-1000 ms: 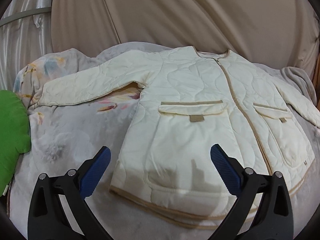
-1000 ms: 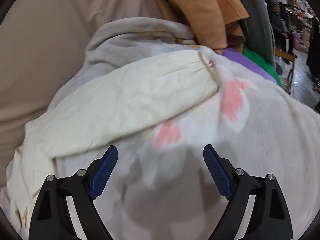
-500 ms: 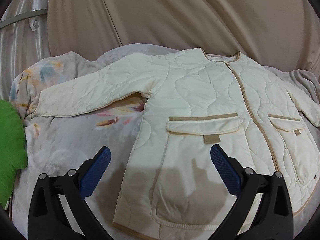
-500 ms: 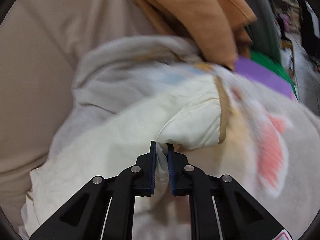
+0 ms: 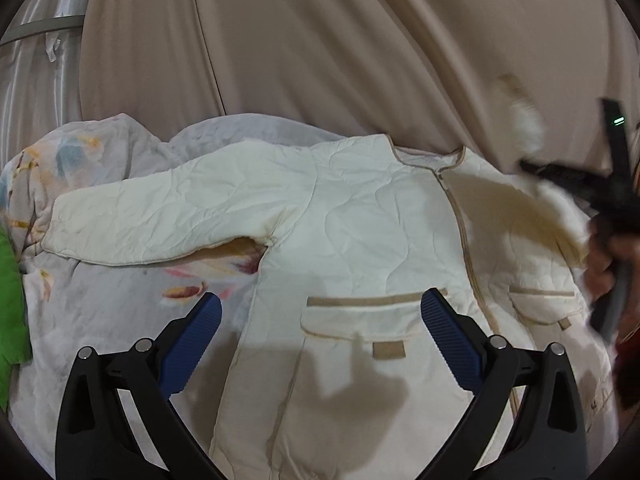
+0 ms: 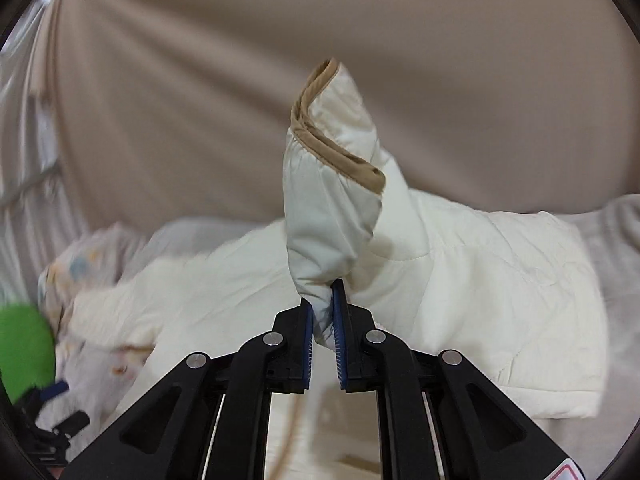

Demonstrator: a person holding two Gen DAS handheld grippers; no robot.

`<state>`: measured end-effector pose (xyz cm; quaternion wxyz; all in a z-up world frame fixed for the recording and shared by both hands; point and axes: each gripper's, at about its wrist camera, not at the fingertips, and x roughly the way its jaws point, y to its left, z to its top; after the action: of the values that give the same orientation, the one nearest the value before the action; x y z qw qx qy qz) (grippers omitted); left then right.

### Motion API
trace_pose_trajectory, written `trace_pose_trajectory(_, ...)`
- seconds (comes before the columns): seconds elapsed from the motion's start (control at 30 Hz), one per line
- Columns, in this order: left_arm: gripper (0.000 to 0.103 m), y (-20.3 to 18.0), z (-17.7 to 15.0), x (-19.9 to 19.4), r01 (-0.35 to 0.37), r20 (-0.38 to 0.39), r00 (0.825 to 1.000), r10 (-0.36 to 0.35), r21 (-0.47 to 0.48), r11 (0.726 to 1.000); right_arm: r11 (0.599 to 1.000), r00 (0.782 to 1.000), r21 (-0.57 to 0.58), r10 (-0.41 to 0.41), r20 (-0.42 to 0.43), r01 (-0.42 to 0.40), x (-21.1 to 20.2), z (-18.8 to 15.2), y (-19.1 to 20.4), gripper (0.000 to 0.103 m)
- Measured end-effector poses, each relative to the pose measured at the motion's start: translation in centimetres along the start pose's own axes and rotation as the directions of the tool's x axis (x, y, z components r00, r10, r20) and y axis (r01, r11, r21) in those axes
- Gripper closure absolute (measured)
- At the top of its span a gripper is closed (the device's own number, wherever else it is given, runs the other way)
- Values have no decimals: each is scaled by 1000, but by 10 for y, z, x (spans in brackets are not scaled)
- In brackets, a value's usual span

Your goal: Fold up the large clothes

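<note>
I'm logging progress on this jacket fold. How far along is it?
Early. Done: the jacket lies spread flat, front up, on the blanket. In hand: the right gripper pinches one sleeve and holds it raised. Left: the other sleeve lies extended, the body unfolded; the left gripper hovers open.

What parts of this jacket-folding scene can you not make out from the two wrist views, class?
- Cream quilted jacket hem: left wrist view, cut off by the bottom edge and the open left gripper.
- Raised sleeve in the right gripper: motion-blurred in the left wrist view.
- Green cushion: cut off by the left edge.
</note>
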<state>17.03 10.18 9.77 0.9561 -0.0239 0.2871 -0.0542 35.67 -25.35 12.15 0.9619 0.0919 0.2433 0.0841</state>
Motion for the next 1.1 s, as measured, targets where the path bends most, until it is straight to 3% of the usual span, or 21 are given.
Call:
trace_pose_trajectory(0.17,5,-2,12,20,44,-32,999,-44,8,999,993,976,-96,40,-215,-61,90,-52,62,85)
trace_pose_trajectory(0.27,5,-7,19,47,120,-103,987,-120,-8,993,987,965,-150,11,-263,-52,106,-79,80,67)
trace_pose_trajectory(0.3,5,-8,21,56,148,-129,980,-149,-20,989,986,966,-150,30,-259,-70,102,-83,80,61)
trace_pose_trajectory(0.4,5,-12,27,92,201,-200,956,-216,-93,975,986,970,-119,85,-228,-115,72,-90,69,54)
trace_pose_trajectory(0.5,5,-14,31,127,248,-258,919,-297,-206,947,988,974,-73,120,-191,-136,39,-91,50,50)
trace_pose_trajectory(0.63,7,-26,33,167,304,-323,859,-397,-303,903,997,985,48,74,-159,-67,0,-93,-10,50)
trace_pose_trajectory(0.67,10,-29,34,174,299,-335,854,-398,-310,903,996,987,84,48,-150,-36,-8,-97,-28,49)
trace_pose_trajectory(0.7,21,-33,34,177,297,-338,854,-397,-309,903,991,990,134,27,-142,-7,-16,-101,-49,49)
trace_pose_trajectory(0.73,41,-38,37,180,308,-340,853,-397,-287,907,974,991,227,16,-132,15,-25,-106,-78,48)
trace_pose_trajectory(0.77,52,-45,40,180,318,-344,852,-393,-257,913,954,992,298,19,-126,20,-30,-110,-97,47)
trace_pose_trajectory(0.8,74,-49,44,180,331,-345,851,-396,-234,914,924,993,381,23,-117,23,-34,-115,-118,47)
trace_pose_trajectory(0.83,89,-53,50,177,334,-334,860,-386,-205,920,886,994,462,29,-107,24,-37,-120,-140,47)
trace_pose_trajectory(0.9,95,-55,65,169,343,-297,876,-379,-167,924,831,995,556,42,-91,16,-38,-125,-168,47)
trace_pose_trajectory(1.03,96,-50,108,137,355,-136,921,-365,-94,930,782,995,623,75,-61,-20,-29,-118,-185,59)
trace_pose_trajectory(1.1,96,-40,120,128,351,-86,929,-359,-96,931,778,996,627,85,-29,-48,-28,-110,-184,86)
